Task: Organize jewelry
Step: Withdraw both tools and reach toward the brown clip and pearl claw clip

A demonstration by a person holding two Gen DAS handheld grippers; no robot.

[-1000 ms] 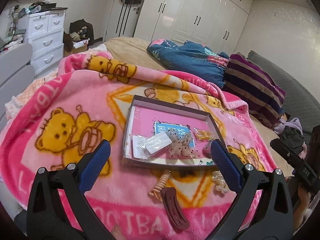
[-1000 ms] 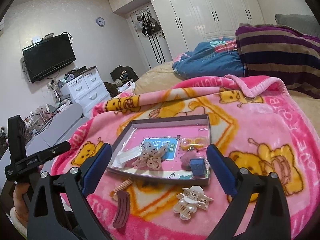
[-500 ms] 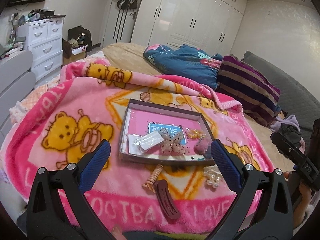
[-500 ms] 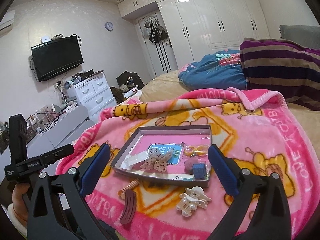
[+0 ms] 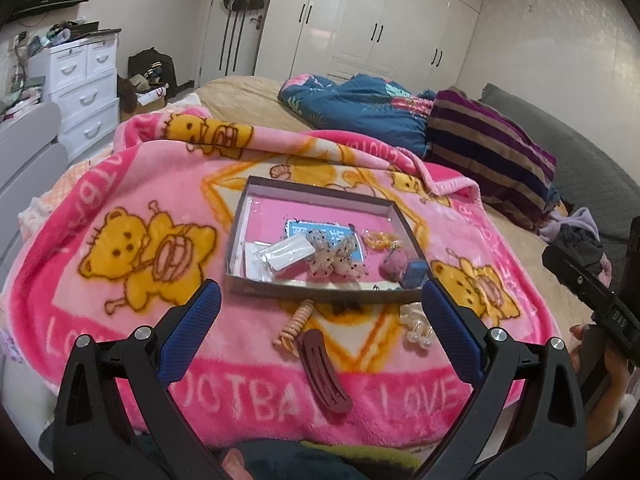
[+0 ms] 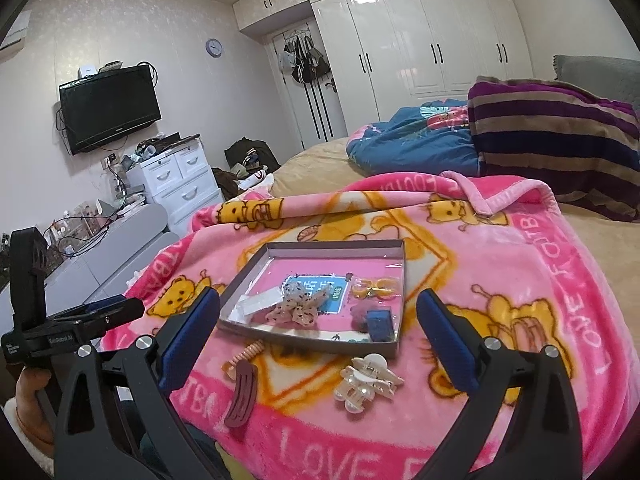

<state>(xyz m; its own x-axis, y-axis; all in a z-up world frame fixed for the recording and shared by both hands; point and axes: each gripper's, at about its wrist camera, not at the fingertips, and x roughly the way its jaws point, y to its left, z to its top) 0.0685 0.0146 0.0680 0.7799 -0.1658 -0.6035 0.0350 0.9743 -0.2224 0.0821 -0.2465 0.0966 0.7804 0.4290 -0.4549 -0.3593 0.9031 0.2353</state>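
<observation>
Both tongs, left (image 5: 318,308) and right (image 6: 318,316), have pulled back, spread and empty, so the clip (image 6: 366,382), comb (image 6: 241,394) and spiral tie (image 5: 294,326) wait at 6 o'clock of the box (image 5: 320,292).

Outside the tray (image 5: 320,294), low in the frame: one brown barrette (image 5: 325,372), one spiral tie (image 5: 294,327), one pearl claw clip (image 6: 366,380). Inside it: one bow (image 5: 334,258), one blue card (image 5: 308,232), one blue box (image 6: 379,324), one white packet (image 5: 288,254).
</observation>
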